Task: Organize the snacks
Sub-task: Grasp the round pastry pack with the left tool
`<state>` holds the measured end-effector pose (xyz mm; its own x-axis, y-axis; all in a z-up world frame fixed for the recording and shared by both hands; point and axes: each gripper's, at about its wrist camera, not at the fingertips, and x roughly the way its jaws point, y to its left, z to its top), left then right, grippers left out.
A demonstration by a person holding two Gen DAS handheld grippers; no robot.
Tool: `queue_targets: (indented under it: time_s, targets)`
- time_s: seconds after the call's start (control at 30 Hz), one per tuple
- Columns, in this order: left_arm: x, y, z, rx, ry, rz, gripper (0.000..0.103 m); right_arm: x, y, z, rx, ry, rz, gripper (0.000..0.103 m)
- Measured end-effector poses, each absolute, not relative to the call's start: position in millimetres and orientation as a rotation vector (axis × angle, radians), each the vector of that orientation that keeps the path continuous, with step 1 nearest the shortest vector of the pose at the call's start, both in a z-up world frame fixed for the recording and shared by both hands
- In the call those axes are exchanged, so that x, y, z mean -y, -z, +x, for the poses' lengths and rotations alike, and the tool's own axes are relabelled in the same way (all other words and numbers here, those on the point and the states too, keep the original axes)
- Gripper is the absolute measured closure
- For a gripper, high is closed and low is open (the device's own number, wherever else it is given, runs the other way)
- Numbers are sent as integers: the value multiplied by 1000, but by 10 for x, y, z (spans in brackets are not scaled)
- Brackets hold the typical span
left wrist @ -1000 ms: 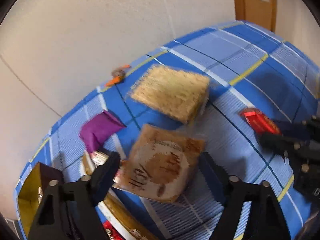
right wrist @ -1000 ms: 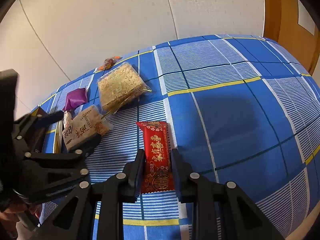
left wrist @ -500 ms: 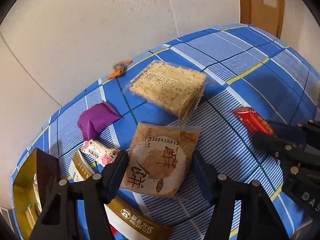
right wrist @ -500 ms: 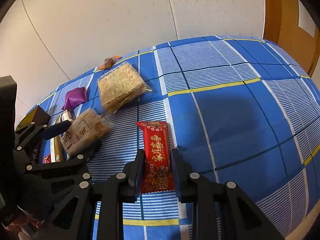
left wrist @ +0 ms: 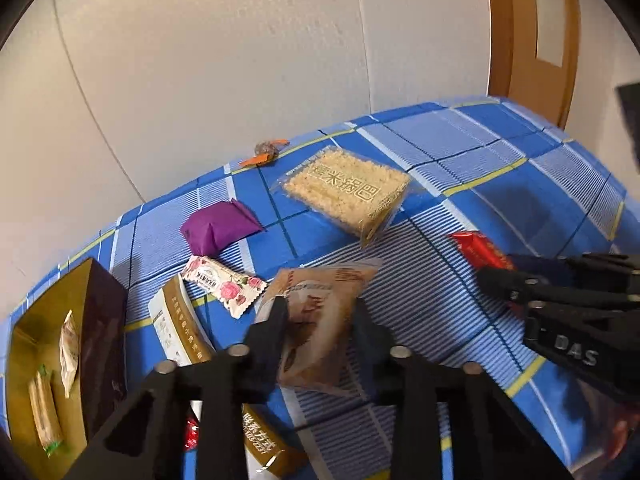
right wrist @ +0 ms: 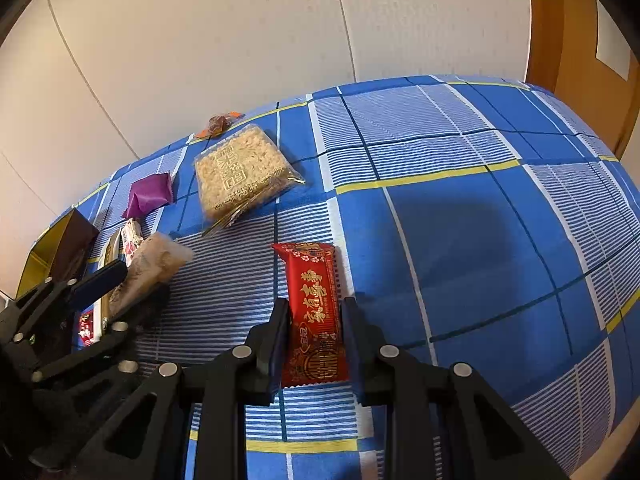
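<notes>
My left gripper is shut on a brown pastry packet and holds it tilted above the blue checked cloth. The packet also shows in the right wrist view. My right gripper is shut on a red snack packet that lies on the cloth. A dark box with a gold inside stands at the far left with wrapped snacks in it.
On the cloth lie a clear bag of rice crackers, a purple packet, a rose-print white packet, a gold-and-white long packet and a small orange candy. A white wall and a wooden door frame stand behind.
My left gripper closed on the brown pastry packet and lifted it, tilting it. The view drew back, so the box shows at the left. My right gripper stayed on the red packet.
</notes>
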<state>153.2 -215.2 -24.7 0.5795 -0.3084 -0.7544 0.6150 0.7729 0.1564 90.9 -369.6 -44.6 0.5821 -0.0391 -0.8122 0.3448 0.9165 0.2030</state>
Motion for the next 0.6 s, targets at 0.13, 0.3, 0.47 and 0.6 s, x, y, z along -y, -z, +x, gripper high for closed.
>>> queue_targets:
  time_s: [0.13, 0.3, 0.47, 0.6]
  targets:
    - [2116, 252, 1490, -795, 575, 435, 71, 3673, 449, 916, -927, 240, 346, 77]
    - [2149, 294, 1522, -795, 546, 467, 35, 3670, 450, 915, -927, 249, 346, 77]
    - [2213, 441, 1605, -815, 516, 569, 15, 3673, 450, 913, -926, 244, 346, 77]
    - [2185, 455, 1668, -864, 588, 514, 40, 3675, 448, 909, -926, 242, 348, 77]
